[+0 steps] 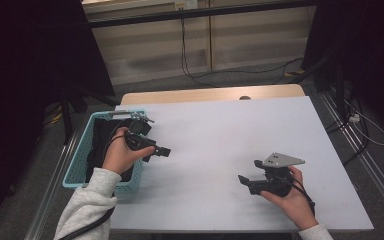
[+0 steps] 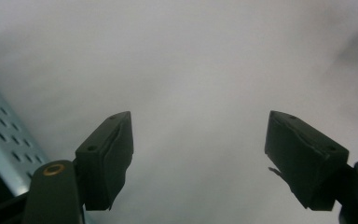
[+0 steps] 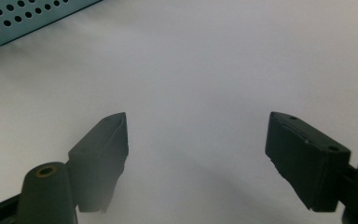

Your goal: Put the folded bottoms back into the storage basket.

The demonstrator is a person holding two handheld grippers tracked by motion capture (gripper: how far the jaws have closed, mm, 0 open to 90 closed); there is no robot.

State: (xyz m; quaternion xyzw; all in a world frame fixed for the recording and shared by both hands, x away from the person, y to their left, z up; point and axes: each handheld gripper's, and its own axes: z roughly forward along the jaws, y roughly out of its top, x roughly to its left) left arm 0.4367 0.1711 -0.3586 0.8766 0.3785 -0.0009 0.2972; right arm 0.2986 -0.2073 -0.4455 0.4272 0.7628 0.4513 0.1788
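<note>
White table (image 1: 220,135), teal basket (image 1: 77,170) alongside

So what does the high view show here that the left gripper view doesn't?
High view alone: both hands, the right tongs open over the white table, the dark cloth inside the blue basket, and floor cables.
Left gripper view alone: a close look between the left tongs, open with nothing between them.
Both: the tabletop and the basket's perforated wall.
</note>
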